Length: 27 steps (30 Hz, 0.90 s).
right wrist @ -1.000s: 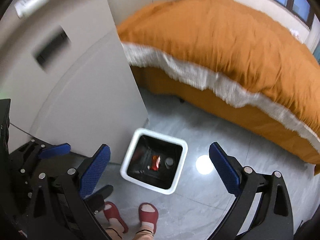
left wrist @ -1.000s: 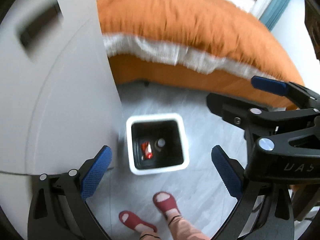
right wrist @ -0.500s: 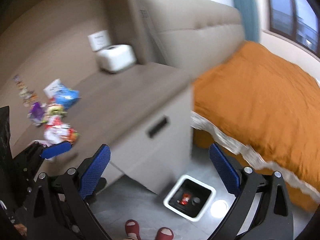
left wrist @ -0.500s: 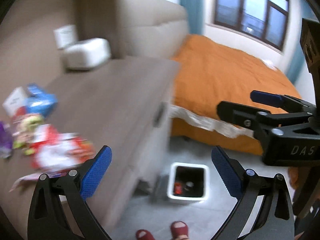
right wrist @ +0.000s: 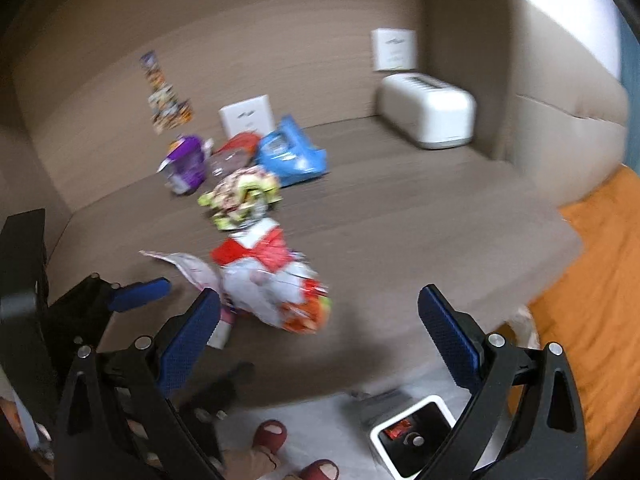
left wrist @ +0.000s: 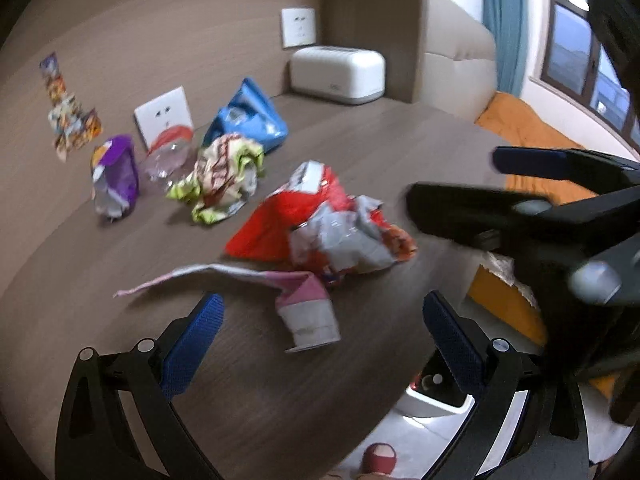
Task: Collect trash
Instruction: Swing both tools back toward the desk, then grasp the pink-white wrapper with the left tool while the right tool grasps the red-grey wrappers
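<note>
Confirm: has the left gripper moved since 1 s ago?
Yes. The left gripper has swung up from over the white trash bin to the wooden tabletop; the bin now sits low, near the frame's bottom.

On the tabletop, a small carton lies just ahead of the left gripper, between its spread jaws. Beyond the carton sits a crumpled snack bag; farther ahead and left are another crumpled wrapper, a pouch and a bag, near the wall. A box sits far ahead. The bin stands on the floor below the right gripper, toward its right jaw.
</note>
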Each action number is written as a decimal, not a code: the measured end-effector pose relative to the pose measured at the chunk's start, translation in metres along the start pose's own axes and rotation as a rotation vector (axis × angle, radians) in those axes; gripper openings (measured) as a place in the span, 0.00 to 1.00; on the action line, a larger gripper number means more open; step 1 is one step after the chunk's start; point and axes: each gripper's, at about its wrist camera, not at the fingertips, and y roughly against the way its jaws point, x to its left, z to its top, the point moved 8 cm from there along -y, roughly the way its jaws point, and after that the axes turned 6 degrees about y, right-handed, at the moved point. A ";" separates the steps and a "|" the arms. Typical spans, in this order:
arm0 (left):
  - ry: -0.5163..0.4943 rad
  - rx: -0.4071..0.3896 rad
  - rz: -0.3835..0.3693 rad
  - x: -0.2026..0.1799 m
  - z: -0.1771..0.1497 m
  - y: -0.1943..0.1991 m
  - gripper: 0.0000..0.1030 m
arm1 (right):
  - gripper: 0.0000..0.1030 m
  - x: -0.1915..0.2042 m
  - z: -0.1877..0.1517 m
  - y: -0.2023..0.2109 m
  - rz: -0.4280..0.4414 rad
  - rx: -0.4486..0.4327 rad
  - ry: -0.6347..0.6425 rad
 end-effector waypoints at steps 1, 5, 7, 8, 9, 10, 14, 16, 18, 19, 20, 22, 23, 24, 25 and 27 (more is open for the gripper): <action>0.011 -0.001 0.002 0.003 0.001 -0.003 0.95 | 0.95 0.007 0.003 -0.010 0.021 0.012 0.010; 0.039 0.004 -0.004 0.012 -0.001 -0.015 0.94 | 0.95 0.028 0.001 -0.042 0.076 0.062 0.033; 0.045 0.010 -0.006 0.015 -0.001 -0.019 0.84 | 0.95 0.034 0.002 -0.055 0.083 0.081 0.045; 0.053 0.021 -0.009 0.017 -0.002 -0.022 0.77 | 0.95 0.037 0.002 -0.062 0.091 0.089 0.050; 0.067 0.032 -0.016 0.020 -0.003 -0.026 0.73 | 0.95 0.037 0.003 -0.064 0.109 0.082 0.038; 0.078 0.041 -0.021 0.022 -0.004 -0.028 0.71 | 0.95 0.038 0.005 -0.068 0.130 0.087 0.020; 0.088 0.047 -0.034 0.025 -0.007 -0.032 0.62 | 0.95 0.037 0.011 -0.079 0.182 0.099 -0.030; 0.064 0.042 -0.033 0.024 -0.005 -0.035 0.56 | 0.95 0.038 0.014 -0.085 0.213 0.112 -0.056; 0.054 0.036 -0.029 0.027 -0.002 -0.038 0.55 | 0.94 0.036 0.014 -0.088 0.239 0.123 -0.089; 0.052 0.035 -0.036 0.028 0.000 -0.040 0.55 | 0.91 0.034 0.015 -0.089 0.257 0.126 -0.111; 0.054 0.035 -0.051 0.028 0.002 -0.041 0.55 | 0.89 0.032 0.016 -0.090 0.274 0.129 -0.134; 0.058 0.038 -0.085 0.027 0.005 -0.042 0.51 | 0.72 0.027 0.017 -0.091 0.263 0.141 -0.152; 0.040 0.032 -0.065 0.028 0.006 -0.044 0.44 | 0.72 0.026 0.017 -0.092 0.262 0.139 -0.151; 0.029 0.029 -0.058 0.029 0.008 -0.045 0.43 | 0.72 0.026 0.018 -0.091 0.267 0.141 -0.154; 0.035 0.030 -0.066 0.030 0.010 -0.047 0.43 | 0.71 0.027 0.018 -0.090 0.262 0.142 -0.144; 0.052 0.030 -0.075 0.033 0.014 -0.049 0.35 | 0.70 0.031 0.019 -0.087 0.236 0.131 -0.107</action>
